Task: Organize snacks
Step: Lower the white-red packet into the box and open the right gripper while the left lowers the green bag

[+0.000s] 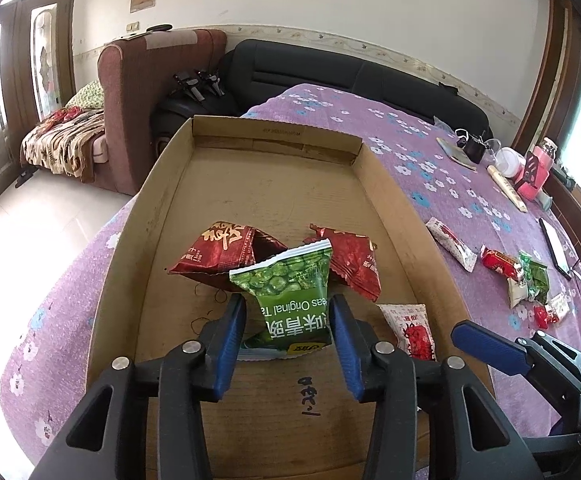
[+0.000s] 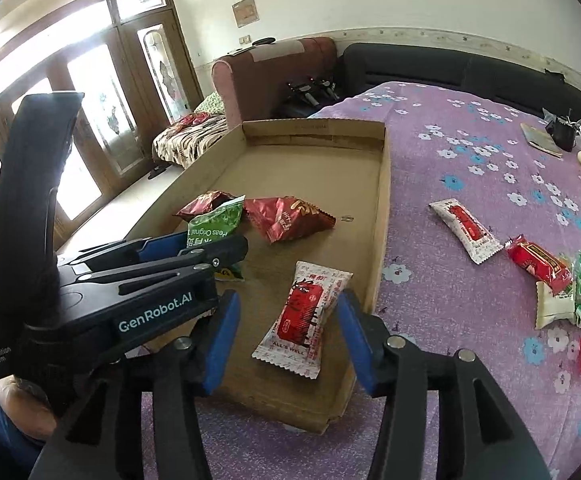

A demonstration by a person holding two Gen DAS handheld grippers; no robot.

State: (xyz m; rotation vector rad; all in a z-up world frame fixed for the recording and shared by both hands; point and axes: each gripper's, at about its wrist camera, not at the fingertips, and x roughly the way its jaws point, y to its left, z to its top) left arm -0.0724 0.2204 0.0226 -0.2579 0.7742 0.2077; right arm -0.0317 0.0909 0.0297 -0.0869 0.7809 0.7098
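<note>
Snack packets: four lie in your shallow brown cardboard tray (image 2: 376,216), your left gripper (image 1: 288,316) and right gripper (image 2: 286,320) both gape empty, while several foil packets (image 2: 550,280) remain on the purple flowered cloth (image 2: 470,128).

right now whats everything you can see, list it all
cardboard tray: 1, brown, on the purple cloth
dark red packets: 2, in the tray, behind the green one
green pea packet: 1, in the tray, between the left fingers
white-and-red packet: 1, in the tray, near right side
loose snacks: several, red, white, green, on the cloth right of the tray
floral cloth: 1, purple, covers the table
sofa: 1, black, behind the table
armchair: 1, maroon
left gripper: open around the green packet
right gripper: open over the white packet
</note>
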